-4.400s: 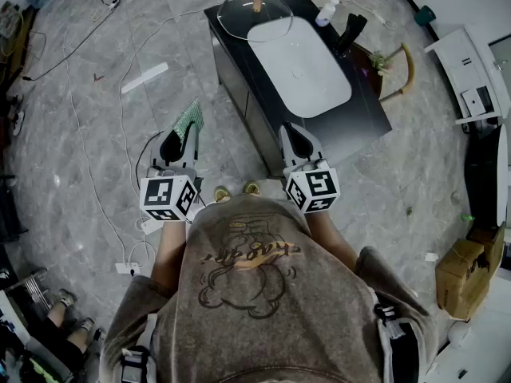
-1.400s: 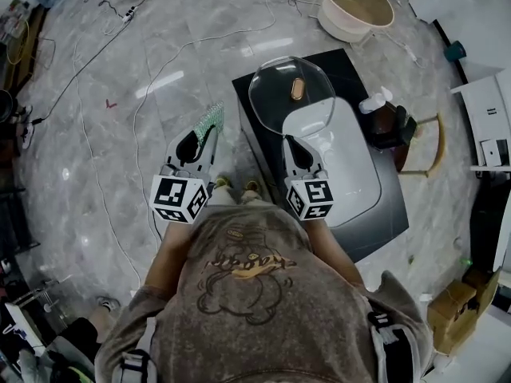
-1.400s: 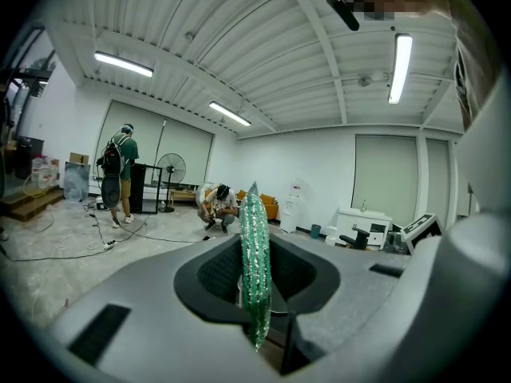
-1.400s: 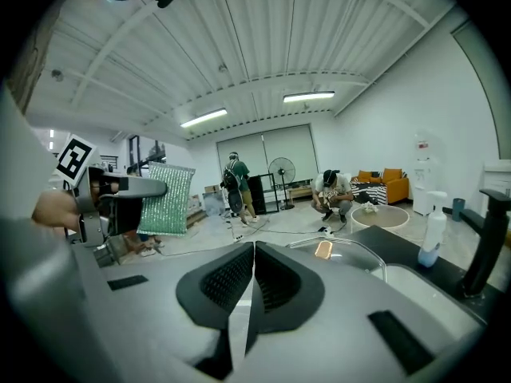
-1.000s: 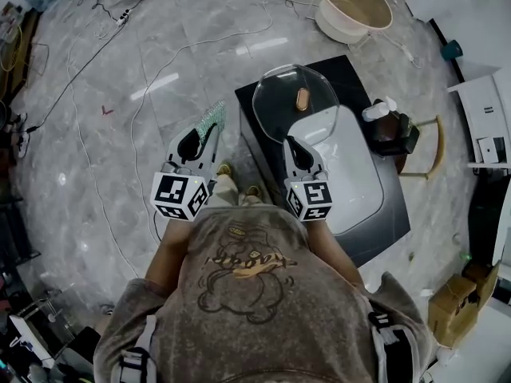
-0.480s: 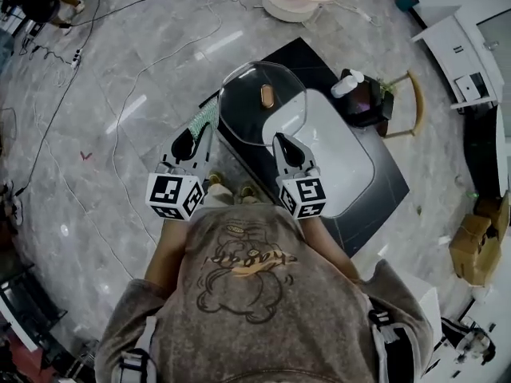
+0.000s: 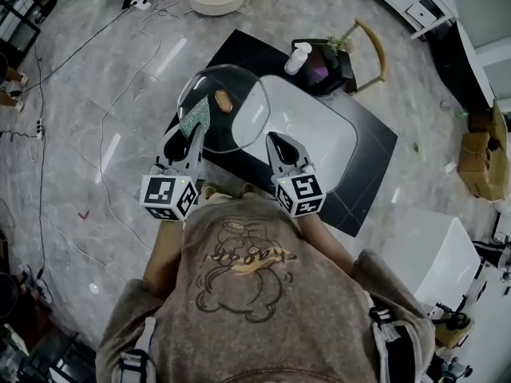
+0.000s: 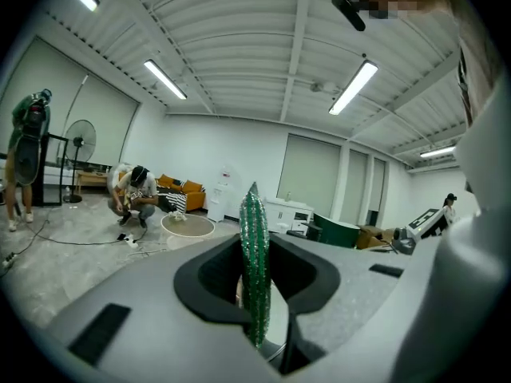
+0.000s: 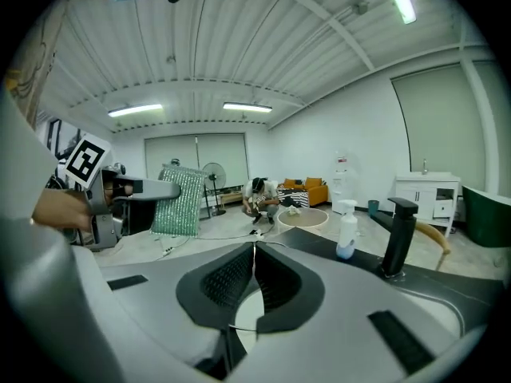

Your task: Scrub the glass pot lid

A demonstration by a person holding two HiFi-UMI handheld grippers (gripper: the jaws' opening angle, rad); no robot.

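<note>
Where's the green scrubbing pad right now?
In the head view the green scrubbing pad sits left of centre, clamped in the left hand-held gripper, at the left edge of the glass pot lid.

White sink (image 7: 315, 134) in a black counter (image 7: 369, 146)
A black tap (image 9: 397, 234) and a white pump bottle (image 7: 299, 57) stand just behind the sink; a beige tub (image 7: 214, 5) sits on the floor beyond.

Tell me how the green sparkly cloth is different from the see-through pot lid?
The green sparkly scrub cloth is small and solid; the round clear glass pot lid is much bigger and see-through. The lid has a brown knob; the cloth has none. The left claw pinches the cloth, the right claw the lid's rim. Both are gripped.
</note>
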